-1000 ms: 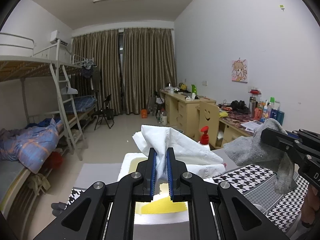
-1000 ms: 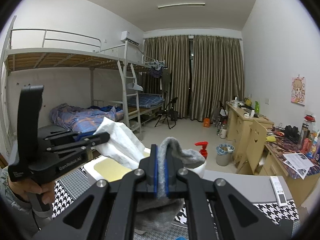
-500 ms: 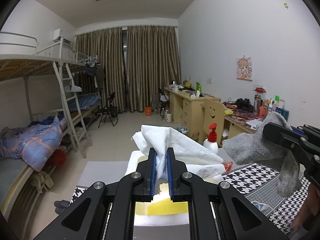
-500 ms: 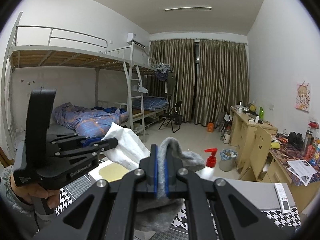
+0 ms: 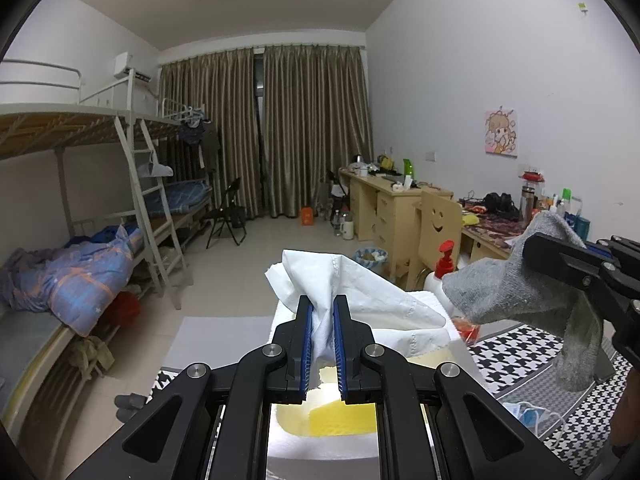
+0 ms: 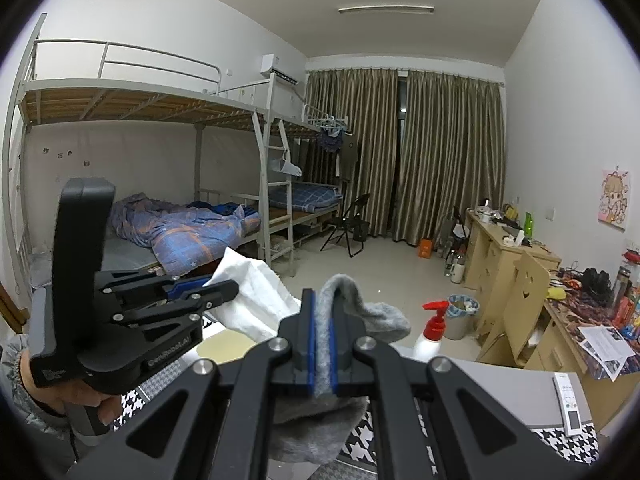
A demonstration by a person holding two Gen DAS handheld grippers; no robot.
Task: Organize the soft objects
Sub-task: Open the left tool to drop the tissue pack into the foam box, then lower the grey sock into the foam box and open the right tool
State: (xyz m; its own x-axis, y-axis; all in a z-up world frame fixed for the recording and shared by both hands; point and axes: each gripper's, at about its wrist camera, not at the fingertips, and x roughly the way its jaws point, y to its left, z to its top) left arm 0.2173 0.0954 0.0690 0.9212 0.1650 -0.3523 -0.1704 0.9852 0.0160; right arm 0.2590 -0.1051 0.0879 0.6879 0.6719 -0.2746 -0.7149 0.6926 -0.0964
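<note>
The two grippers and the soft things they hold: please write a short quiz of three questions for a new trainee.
1. True or false: the left gripper is shut on a white tissue.
2. What does the right gripper hold? A) a blue towel B) a grey sock C) nothing
3. Fill in: below the tissue stands a white foam box with a ____ sponge inside.

Key: 1 true; 2 B; 3 yellow.
</note>
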